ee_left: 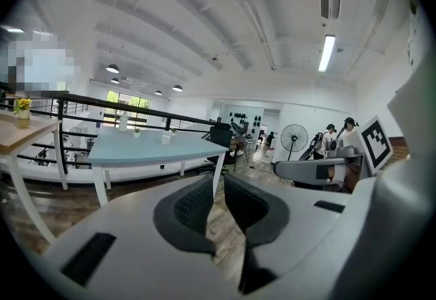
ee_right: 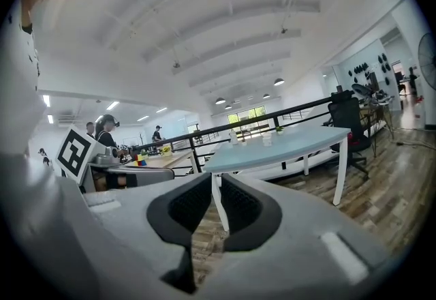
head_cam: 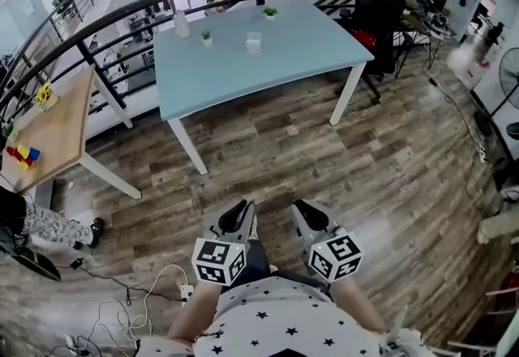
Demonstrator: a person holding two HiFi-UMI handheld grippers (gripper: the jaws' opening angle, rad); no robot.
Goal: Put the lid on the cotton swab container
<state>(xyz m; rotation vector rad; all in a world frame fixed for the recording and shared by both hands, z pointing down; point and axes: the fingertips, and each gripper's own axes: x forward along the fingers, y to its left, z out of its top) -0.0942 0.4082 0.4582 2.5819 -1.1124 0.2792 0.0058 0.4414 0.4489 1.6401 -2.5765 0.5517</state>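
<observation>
A small clear container stands on the light-blue table far ahead of me; I cannot make out a lid at this distance. It shows tiny in the left gripper view and in the right gripper view. Both grippers are held low, close to my body, over the wooden floor and well short of the table. My left gripper stands open by a narrow slit with nothing between its pads. The right gripper is the same, a thin gap and empty.
On the blue table also stand a white bottle and two small potted plants. A black railing runs behind it. A wooden table with coloured blocks is at the left, a person's leg and cables lower left.
</observation>
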